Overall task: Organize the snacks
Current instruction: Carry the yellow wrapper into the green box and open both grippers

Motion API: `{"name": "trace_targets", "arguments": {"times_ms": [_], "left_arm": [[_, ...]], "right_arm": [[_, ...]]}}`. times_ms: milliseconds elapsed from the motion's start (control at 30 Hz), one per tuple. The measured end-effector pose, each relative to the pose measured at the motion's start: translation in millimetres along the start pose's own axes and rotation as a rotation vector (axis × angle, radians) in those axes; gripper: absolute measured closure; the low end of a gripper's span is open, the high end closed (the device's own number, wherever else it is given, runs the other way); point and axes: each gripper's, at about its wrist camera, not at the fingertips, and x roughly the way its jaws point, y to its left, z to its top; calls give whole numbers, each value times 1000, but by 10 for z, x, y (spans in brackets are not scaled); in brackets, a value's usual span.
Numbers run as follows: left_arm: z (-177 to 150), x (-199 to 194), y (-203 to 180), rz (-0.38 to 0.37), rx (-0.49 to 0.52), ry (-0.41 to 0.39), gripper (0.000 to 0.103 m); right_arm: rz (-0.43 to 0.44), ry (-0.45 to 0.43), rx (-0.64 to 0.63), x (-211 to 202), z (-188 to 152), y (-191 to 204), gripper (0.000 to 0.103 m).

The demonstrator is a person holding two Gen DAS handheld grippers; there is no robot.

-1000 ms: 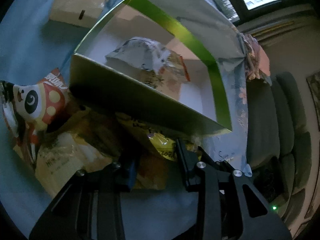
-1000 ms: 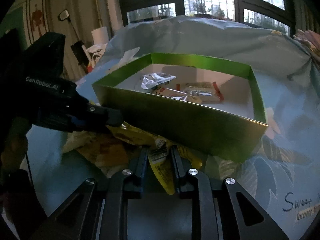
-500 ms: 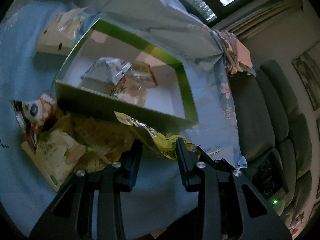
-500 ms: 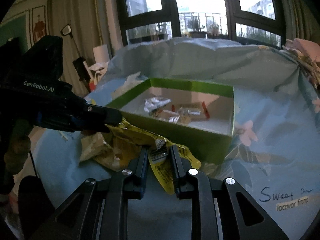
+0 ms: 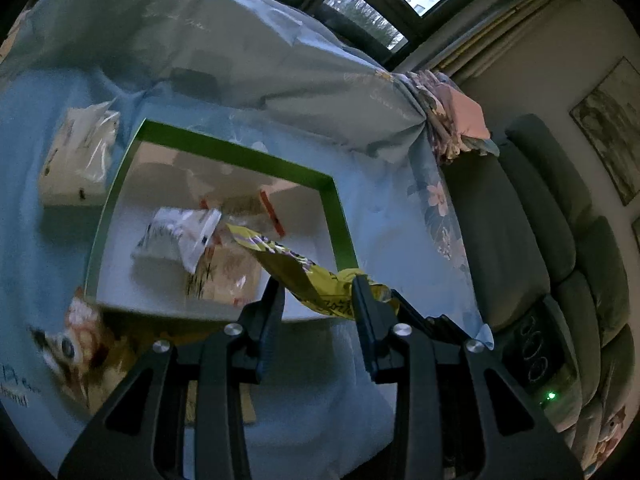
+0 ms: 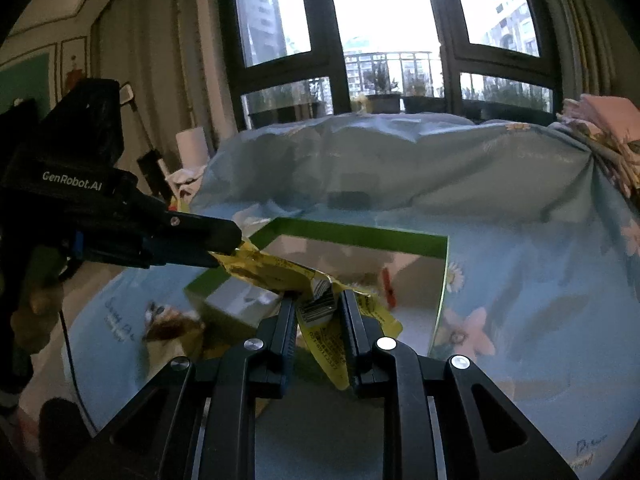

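green box (image 5: 224, 152), tissue pack (image 5: 76, 156), grey sofa (image 5: 520, 232)

Dark-framed windows (image 6: 384, 40) with bright daylight, grey sofa (image 5: 532, 240) at right, framed picture (image 5: 612, 128) on beige wall, blue floral cloth (image 6: 500, 208) over the table

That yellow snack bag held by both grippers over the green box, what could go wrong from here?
1. The yellow snack bag is stretched between the left gripper and right gripper; pulling apart might tear it.
2. Each grips only an edge, so it may slip.
3. Dropped now, it could catch the green box rim or land on the packets already inside.
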Motion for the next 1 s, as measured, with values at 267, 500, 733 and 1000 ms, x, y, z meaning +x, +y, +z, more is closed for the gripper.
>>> {"name": "trace_targets", "arguments": {"times_ms": [267,500,733,1000], "left_arm": [[230,285,236,2,-42,30,68],[342,616,449,22,-80,75,68],[364,803,556,26,-109,105,71],[381,835,609,24,-119,119,71]], "right_arm": [[25,33,39,400,47,-237,81],[18,101,49,758,-22,-350,81],[3,139,66,916,-65,-432,81],[-11,155,59,964,-72,-457,81]]}}
